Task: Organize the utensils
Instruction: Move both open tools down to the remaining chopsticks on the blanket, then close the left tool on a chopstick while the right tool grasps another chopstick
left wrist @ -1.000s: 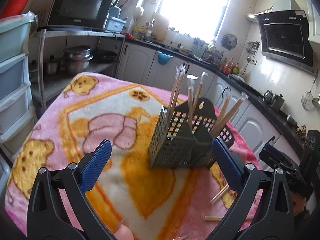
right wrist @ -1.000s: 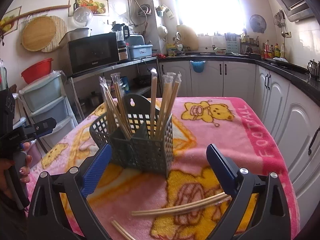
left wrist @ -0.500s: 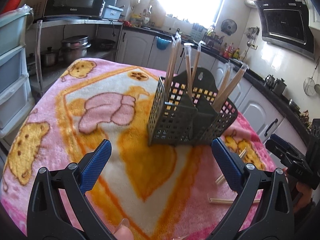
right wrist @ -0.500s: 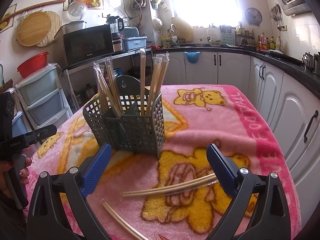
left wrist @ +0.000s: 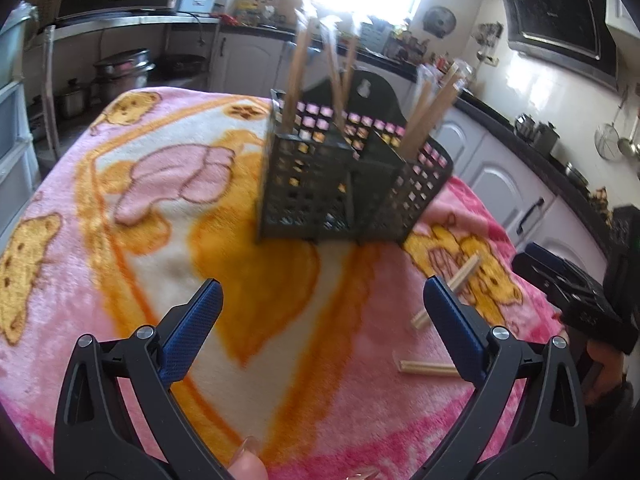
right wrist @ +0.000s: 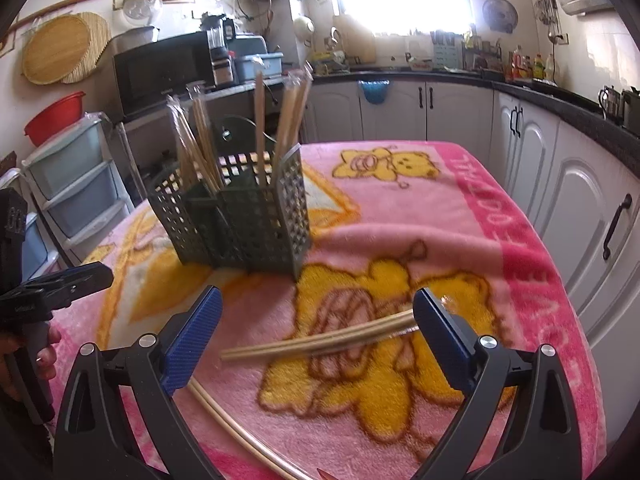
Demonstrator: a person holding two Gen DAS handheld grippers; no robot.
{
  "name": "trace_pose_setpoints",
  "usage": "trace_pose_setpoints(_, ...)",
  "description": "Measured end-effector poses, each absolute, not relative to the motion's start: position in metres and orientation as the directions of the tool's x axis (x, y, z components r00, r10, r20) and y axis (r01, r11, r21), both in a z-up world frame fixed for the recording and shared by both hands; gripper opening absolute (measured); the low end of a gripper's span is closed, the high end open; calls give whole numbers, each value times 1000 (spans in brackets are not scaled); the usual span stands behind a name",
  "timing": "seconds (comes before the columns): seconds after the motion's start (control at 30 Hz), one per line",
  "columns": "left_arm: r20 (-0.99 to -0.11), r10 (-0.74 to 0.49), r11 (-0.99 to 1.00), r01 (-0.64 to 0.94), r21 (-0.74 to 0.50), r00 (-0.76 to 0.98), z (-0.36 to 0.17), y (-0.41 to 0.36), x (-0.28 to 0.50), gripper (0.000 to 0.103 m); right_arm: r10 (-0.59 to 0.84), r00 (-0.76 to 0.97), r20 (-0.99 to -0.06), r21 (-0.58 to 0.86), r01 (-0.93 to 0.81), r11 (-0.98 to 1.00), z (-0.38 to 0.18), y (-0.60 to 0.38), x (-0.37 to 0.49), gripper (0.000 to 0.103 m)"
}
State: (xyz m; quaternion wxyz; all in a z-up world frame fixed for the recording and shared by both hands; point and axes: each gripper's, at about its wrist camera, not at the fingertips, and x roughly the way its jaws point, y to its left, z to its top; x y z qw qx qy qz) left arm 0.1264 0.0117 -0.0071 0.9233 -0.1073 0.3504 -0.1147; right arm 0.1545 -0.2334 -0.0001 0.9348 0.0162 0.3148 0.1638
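Pink bear-print blanket [right wrist: 460,216] covers bench; black microwave [right wrist: 160,70] on shelf, red basin [right wrist: 56,114] atop plastic drawers [right wrist: 76,188].

**What's sitting on your table right now**

You've got a table covered by a pink bear-print blanket [right wrist: 460,216]. On it stands a dark perforated caddy [right wrist: 248,216], upright, with wrapped chopsticks poking out of it. Nearer you, a loose pair of chopsticks [right wrist: 320,340] lies flat on the blanket, and another pair [right wrist: 236,424] lies just beside it, toward the edge.
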Motion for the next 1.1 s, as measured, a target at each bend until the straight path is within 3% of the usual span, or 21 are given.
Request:
trace_pose_setpoints(0.53,-680,-454,890,260,-374,576,-42,-33,118,91,283,673,-683,161,-240,957,-29,-260,176,93)
trace_pose_setpoints(0.67,-701,-472,881,253,-401,534,-55,-40,119,67,294,646,-704,119,-300,947,-29,-254,183,93)
trace_pose_setpoints(0.77,-701,-497,865,230,-446,511,-63,-41,122,48,312,610,-728,43,-414,909,-29,-236,183,86)
trace_pose_setpoints(0.9,-700,-509,856,210,-473,501,-65,-43,130,45,345,544,-765,-5,-541,841,-33,-212,185,74)
trace_pose_setpoints(0.97,-697,-516,851,205,-484,498,-66,-43,135,24,350,520,-779,-41,-599,799,-37,-201,185,73)
trace_pose_setpoints(1.03,-709,-524,847,204,-491,471,-71,-48,138,16,332,502,-798,-90,-645,759,-43,-189,186,71)
trace_pose_setpoints(1.1,-718,-515,855,218,-471,469,-73,-52,137,16,334,482,-810,-113,-687,717,-46,-180,186,70)
